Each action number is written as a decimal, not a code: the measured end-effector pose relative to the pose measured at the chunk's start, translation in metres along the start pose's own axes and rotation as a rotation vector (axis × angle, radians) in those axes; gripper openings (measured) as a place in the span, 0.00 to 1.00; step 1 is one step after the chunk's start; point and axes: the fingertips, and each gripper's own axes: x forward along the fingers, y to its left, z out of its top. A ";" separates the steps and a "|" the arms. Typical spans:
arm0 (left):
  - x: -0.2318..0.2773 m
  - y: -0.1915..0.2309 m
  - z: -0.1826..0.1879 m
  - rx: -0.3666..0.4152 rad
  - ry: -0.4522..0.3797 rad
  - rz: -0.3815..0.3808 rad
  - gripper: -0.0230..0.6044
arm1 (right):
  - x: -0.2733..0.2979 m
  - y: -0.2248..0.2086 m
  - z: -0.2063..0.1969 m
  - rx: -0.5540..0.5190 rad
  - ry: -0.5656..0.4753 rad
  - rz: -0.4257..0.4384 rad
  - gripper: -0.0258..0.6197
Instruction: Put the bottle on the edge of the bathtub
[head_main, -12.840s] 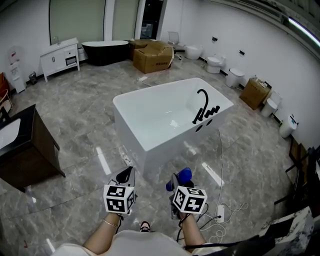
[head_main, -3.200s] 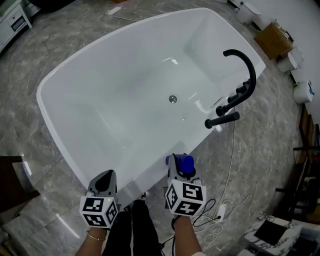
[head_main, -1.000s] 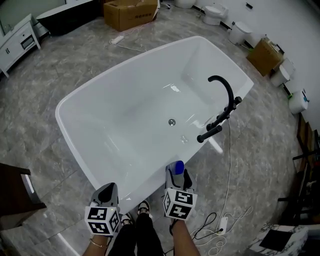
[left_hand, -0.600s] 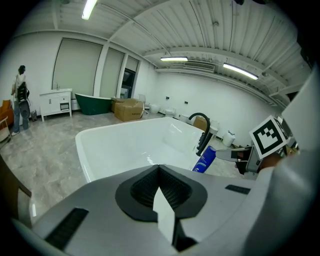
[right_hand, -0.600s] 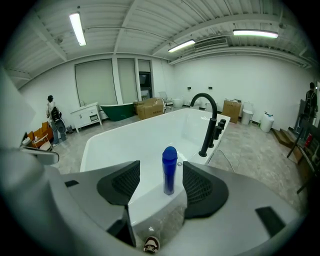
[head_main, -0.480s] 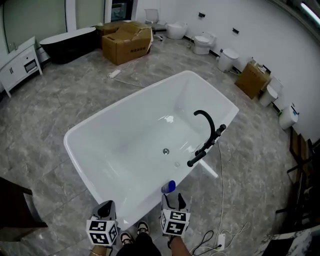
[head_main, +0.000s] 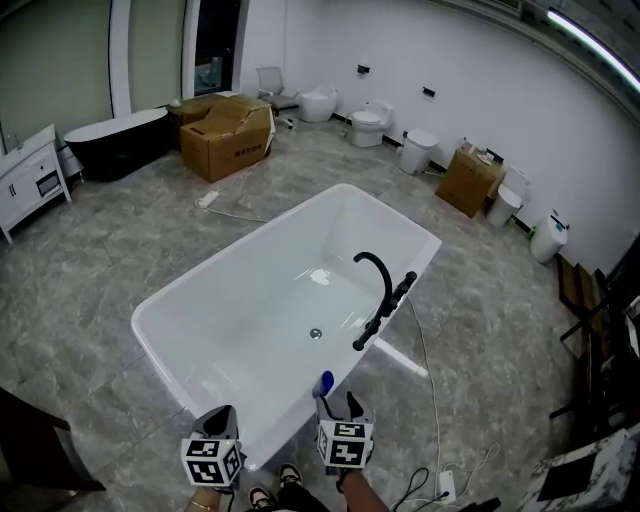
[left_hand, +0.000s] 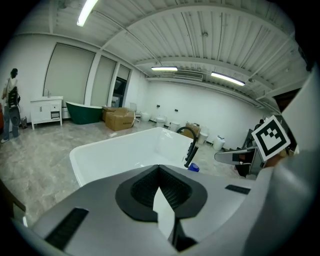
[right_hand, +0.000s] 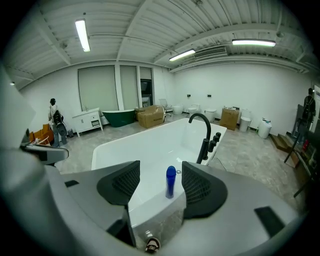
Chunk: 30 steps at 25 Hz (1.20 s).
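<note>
A blue bottle (head_main: 325, 384) stands upright on the near rim of the white bathtub (head_main: 180, 380). In the right gripper view the bottle (right_hand: 170, 182) is ahead of the jaws, on the rim (right_hand: 145, 207). My right gripper (head_main: 341, 404) is open just behind it, and nothing lies between its jaws (right_hand: 160, 184). My left gripper (head_main: 221, 415) hangs shut and empty left of the bottle, by the tub's near corner. In the left gripper view its jaws (left_hand: 159, 169) meet, and the bottle's cap (left_hand: 193, 167) shows beyond them.
A black curved faucet (head_main: 378, 290) rises from the tub's right rim. A white cable (head_main: 428, 400) trails on the floor to the right. Cardboard boxes (head_main: 226, 135), toilets (head_main: 370, 122), a dark tub (head_main: 112, 140) and a white cabinet (head_main: 25, 178) line the far walls. A person (right_hand: 54, 125) stands far off.
My right gripper carried the bottle to the tub's near rim, let it go and drew back a little. The head view has lifted and shows more of the room.
</note>
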 end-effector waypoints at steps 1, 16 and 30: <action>-0.001 -0.004 0.006 0.004 -0.012 -0.013 0.05 | -0.005 0.001 0.002 0.003 -0.005 -0.003 0.44; -0.009 -0.042 0.075 0.046 -0.148 -0.150 0.05 | -0.071 -0.006 0.044 0.018 -0.122 -0.059 0.43; -0.002 -0.071 0.079 0.034 -0.147 -0.167 0.05 | -0.084 -0.030 0.054 0.023 -0.160 -0.063 0.32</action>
